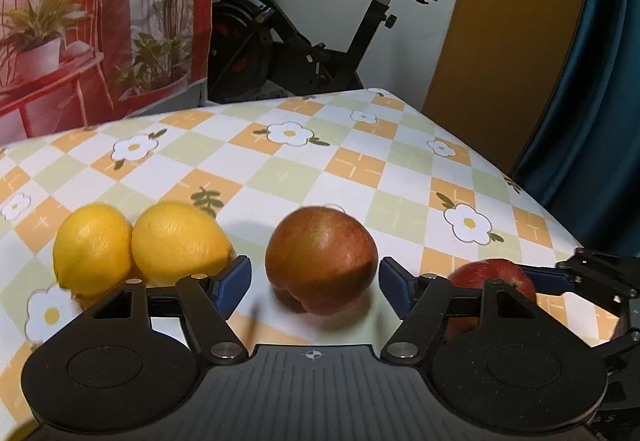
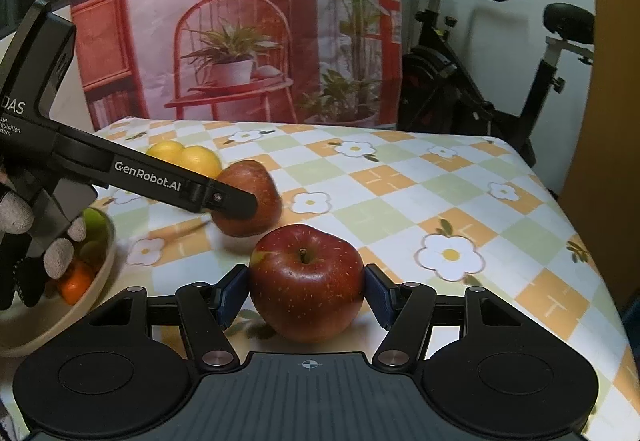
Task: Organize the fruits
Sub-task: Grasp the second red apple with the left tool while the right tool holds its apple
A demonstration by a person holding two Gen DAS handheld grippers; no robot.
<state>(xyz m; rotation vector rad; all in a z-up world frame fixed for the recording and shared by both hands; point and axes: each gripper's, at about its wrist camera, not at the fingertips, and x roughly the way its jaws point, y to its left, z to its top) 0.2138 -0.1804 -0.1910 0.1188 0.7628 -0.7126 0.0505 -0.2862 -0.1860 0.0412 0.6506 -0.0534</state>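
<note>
A reddish-brown apple [image 1: 320, 257] lies on the checked tablecloth [image 1: 360, 169] between the blue pads of my left gripper [image 1: 316, 285]. The jaws are open, with a small gap on each side of the fruit. Two lemons [image 1: 136, 241] rest together just left of it. In the right wrist view a dark red apple [image 2: 306, 281] stands stem up on the cloth, and my right gripper [image 2: 306, 293] is shut on it, both pads pressed to its sides. The left gripper's finger [image 2: 232, 201] reaches in front of the brown apple [image 2: 256, 181], with the lemons [image 2: 184, 155] behind.
A beige bowl [image 2: 24, 329] at the near left holds an orange [image 2: 74, 285] and green fruit [image 2: 94, 225]. A gloved hand [image 2: 16, 213] grips the left tool. An exercise bike [image 1: 300, 21] and a printed backdrop [image 1: 100, 21] stand behind the table's far edge.
</note>
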